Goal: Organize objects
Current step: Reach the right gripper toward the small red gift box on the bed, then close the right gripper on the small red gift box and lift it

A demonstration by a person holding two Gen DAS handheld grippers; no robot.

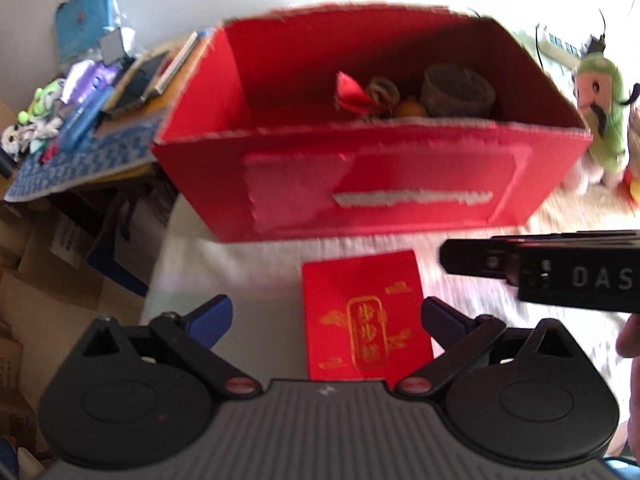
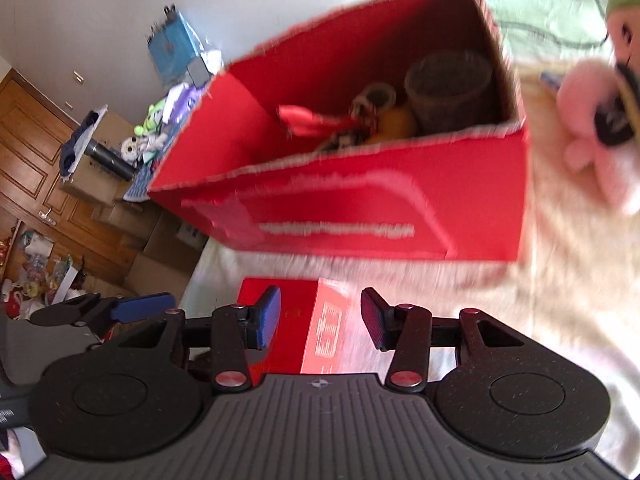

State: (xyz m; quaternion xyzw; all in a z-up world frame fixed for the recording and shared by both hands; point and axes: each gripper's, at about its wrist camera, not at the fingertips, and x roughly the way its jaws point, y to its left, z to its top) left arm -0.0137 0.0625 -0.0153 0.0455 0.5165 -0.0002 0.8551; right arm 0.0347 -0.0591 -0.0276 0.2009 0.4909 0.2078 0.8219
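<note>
My left hand-held gripper (image 1: 327, 318) hangs with its blue-padded fingers spread wide apart, holding nothing. The red envelope (image 1: 366, 314) lies flat on the white bed cover (image 1: 248, 272), just in front of the red box (image 1: 372, 184), and sits between my left fingers without either pad touching it.

My right hand-held gripper (image 2: 320, 322) has its fingers partly apart, about as wide as the envelope (image 2: 320, 328) below them. The envelope shows in the gap, but I cannot tell whether the pads (image 2: 268, 316) touch it; nothing looks clamped.

The red box stands open-topped, just behind the envelope. Inside it, toward its right end, are a dark woven basket (image 1: 458, 92), a red ribbon (image 1: 350, 92) and something orange (image 1: 412, 110). A green plush figure (image 1: 602, 108) stands to the right of the box, and cluttered things (image 1: 92, 92) lie to its left.
</note>
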